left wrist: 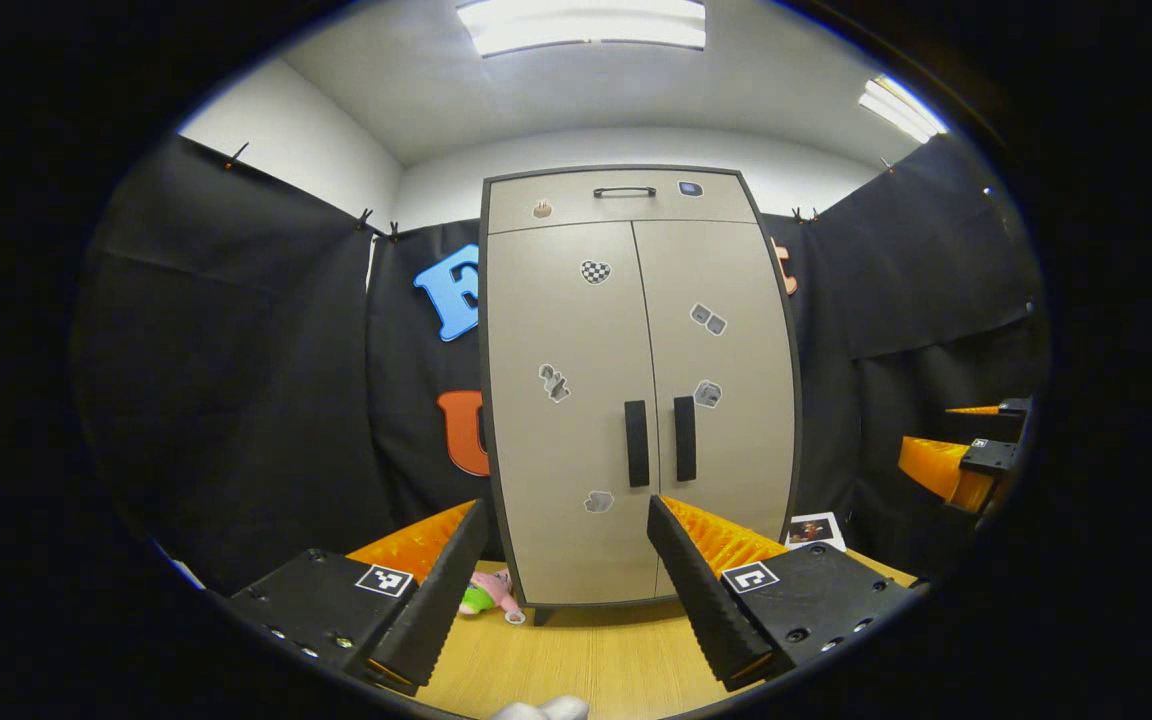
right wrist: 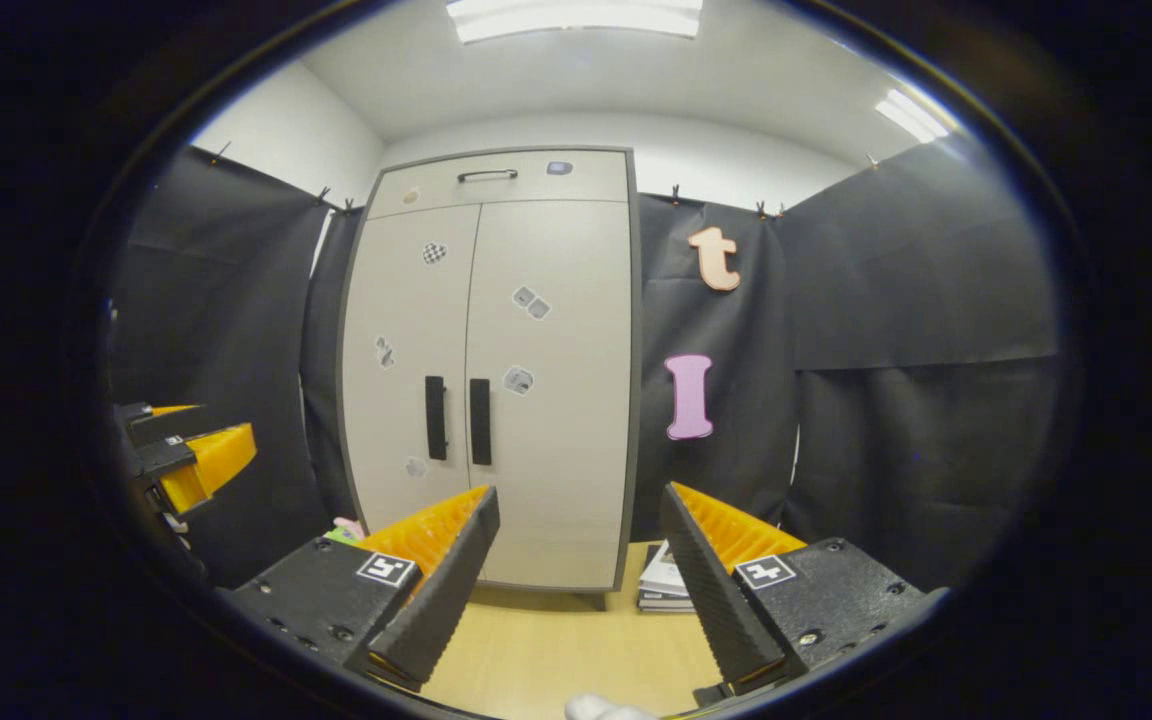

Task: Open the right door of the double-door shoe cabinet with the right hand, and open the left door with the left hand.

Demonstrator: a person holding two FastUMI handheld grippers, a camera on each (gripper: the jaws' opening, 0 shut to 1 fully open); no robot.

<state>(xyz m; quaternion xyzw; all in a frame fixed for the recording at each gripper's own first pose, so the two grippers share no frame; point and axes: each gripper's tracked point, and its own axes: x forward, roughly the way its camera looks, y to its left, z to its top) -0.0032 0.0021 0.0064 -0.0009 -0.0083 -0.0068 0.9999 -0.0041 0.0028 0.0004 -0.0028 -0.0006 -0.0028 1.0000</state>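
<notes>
Doors on the shoe cabinet (left wrist: 636, 390) are both closed, and the cabinet stands upright on the wooden floor (left wrist: 586, 660) against the black cloth, facing the grippers. The right door handle (right wrist: 479, 421) and left door handle (left wrist: 636, 443) are slim bars, long axis vertical, side by side at the middle seam. The right gripper (right wrist: 576, 560) and left gripper (left wrist: 566, 560) hang well short of the cabinet, jaws wide and empty. A good start would be to bring the right gripper straight onto its handle, fingers either side of the bar, then pull outward along the hinge arc. A small toy (left wrist: 491, 595) lies by the cabinet's foot and booklets (right wrist: 664, 585) on its other side.
</notes>
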